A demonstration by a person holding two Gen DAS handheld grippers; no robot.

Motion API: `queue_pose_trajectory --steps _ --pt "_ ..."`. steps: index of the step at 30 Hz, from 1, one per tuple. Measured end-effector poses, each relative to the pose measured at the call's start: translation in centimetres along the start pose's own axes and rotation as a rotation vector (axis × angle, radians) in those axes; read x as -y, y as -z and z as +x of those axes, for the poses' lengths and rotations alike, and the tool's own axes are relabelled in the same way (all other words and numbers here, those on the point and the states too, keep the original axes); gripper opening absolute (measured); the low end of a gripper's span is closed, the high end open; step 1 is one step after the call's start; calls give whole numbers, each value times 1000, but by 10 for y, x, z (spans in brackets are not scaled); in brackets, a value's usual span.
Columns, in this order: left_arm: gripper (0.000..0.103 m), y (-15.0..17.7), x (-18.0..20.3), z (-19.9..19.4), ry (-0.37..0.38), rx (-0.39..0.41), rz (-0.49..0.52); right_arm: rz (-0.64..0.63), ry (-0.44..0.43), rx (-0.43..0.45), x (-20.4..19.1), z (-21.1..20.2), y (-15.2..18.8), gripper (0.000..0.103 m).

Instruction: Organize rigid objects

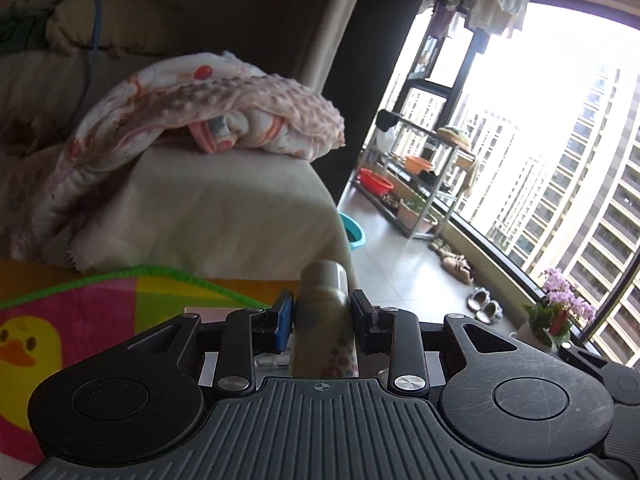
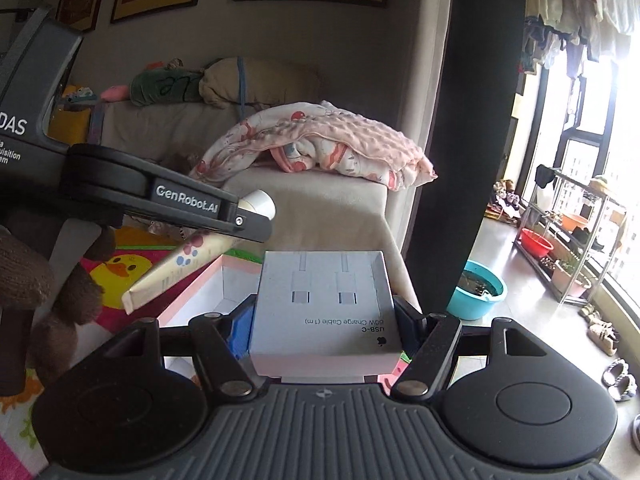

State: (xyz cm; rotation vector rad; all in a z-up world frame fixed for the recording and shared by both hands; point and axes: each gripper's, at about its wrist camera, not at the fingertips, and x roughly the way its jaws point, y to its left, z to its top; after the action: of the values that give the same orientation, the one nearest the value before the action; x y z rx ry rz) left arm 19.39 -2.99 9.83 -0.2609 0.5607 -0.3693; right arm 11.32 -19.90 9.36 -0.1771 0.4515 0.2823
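Observation:
My left gripper [image 1: 322,312] is shut on a cream tube [image 1: 325,320] with a flower print, cap pointing forward. It also shows in the right wrist view: the left gripper [image 2: 256,220] holds the tube [image 2: 192,264] tilted above a white open box with a pink rim [image 2: 200,300]. My right gripper [image 2: 324,320] is shut on a white USB-C charge cable box [image 2: 324,304], held over the pink-rimmed box.
A colourful duck play mat [image 1: 60,320] lies below. A beige sofa [image 1: 208,208] with a pink blanket [image 1: 208,108] stands ahead. A teal basin [image 2: 478,288], a rack with red and orange basins [image 2: 560,240] and slippers [image 1: 486,306] are on the balcony floor at right.

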Motion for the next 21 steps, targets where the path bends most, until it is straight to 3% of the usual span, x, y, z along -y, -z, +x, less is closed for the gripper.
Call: queue_pose_trajectory --steps 2,6,11,15,21 --pt "34 1 -9 8 -12 -23 -4 24 10 -63 2 20 4 71" --pt "34 16 -21 2 -2 -76 28 64 2 -102 5 19 23 76" --pt "34 66 -24 -64 2 -49 118 47 28 -97 4 -15 52 77" --pt "34 114 -29 -118 -76 -56 158 109 8 -118 6 -46 76 83" --pt "34 178 -27 -134 -247 -204 165 159 -10 -260 -25 -50 113 83"
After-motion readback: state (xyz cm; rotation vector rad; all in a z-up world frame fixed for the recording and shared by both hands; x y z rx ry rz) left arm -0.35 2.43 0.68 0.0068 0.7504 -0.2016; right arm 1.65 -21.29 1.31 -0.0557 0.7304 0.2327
